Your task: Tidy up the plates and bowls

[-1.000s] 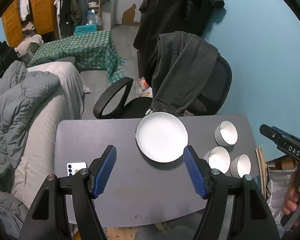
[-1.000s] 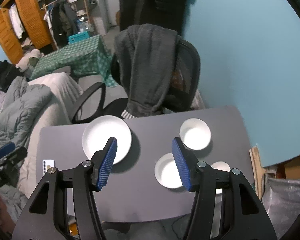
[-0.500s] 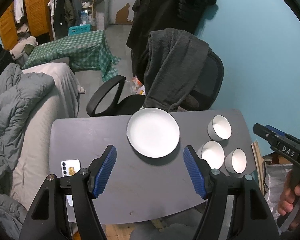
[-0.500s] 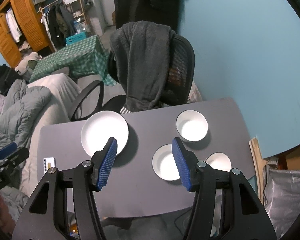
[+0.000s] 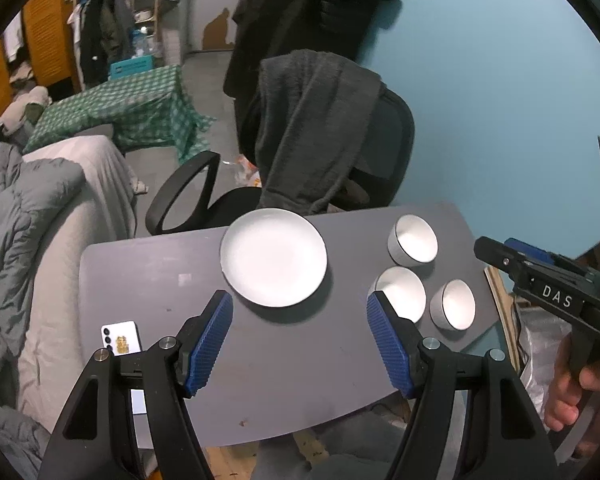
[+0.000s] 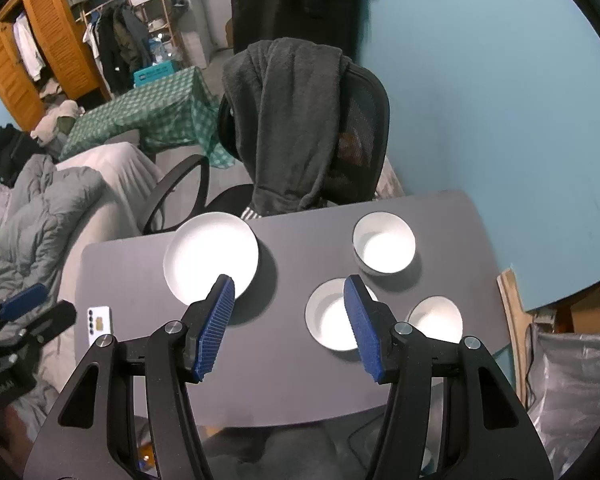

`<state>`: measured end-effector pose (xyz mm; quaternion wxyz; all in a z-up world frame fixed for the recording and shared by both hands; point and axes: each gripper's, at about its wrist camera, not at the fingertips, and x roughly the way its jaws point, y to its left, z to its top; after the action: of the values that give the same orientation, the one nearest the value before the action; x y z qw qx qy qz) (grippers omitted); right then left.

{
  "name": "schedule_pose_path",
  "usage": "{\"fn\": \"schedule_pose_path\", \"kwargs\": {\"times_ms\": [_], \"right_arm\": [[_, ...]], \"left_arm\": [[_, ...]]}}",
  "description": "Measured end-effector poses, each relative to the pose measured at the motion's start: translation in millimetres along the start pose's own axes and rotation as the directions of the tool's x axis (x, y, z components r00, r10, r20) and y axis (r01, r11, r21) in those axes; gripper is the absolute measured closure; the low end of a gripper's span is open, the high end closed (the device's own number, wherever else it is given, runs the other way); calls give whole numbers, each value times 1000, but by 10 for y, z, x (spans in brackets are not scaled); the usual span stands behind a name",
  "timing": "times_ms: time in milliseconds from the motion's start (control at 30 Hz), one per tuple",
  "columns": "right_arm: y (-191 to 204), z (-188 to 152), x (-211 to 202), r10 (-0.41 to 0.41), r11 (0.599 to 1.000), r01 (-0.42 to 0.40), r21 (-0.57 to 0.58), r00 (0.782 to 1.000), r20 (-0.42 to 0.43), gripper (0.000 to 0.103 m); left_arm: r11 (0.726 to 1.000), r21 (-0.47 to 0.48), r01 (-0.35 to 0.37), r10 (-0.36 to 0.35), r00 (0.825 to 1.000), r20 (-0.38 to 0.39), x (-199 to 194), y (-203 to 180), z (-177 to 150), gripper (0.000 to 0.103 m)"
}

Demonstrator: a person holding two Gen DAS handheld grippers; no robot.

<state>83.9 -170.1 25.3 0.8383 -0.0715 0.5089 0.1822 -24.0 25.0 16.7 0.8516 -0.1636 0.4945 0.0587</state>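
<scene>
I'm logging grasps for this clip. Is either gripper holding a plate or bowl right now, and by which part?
Nothing is held. The left gripper and right gripper both hover open above the table, clear of the plate and the bowls.

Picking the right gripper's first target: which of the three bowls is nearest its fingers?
The middle bowl, partly behind the right gripper's fingers; the far bowl and the right-edge bowl lie off to the side.

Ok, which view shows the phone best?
Left wrist view: the phone lies near the table's left edge, its back and camera lenses showing, only its lower end hidden. The right wrist view shows it smaller and dimmer, bottom cut off.
</scene>
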Motion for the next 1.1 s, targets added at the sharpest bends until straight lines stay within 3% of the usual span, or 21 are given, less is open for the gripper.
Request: {"fn": "schedule_pose_path", "kwargs": {"times_ms": [400, 733, 1100], "right_arm": [[-327, -105, -27, -48, 998, 49, 34, 999, -5, 47], [-822, -69, 83, -67, 997, 68, 41, 997, -29, 47], [-1411, -57, 499, 29, 999, -26, 41, 995, -94, 47]], "left_arm": [[996, 73, 60, -56, 997, -61, 172, -398, -7, 32], [993, 105, 49, -41, 996, -79, 479, -880, 122, 32], [997, 70, 18, -6, 985, -171, 1073, -1211, 93, 32]]}}
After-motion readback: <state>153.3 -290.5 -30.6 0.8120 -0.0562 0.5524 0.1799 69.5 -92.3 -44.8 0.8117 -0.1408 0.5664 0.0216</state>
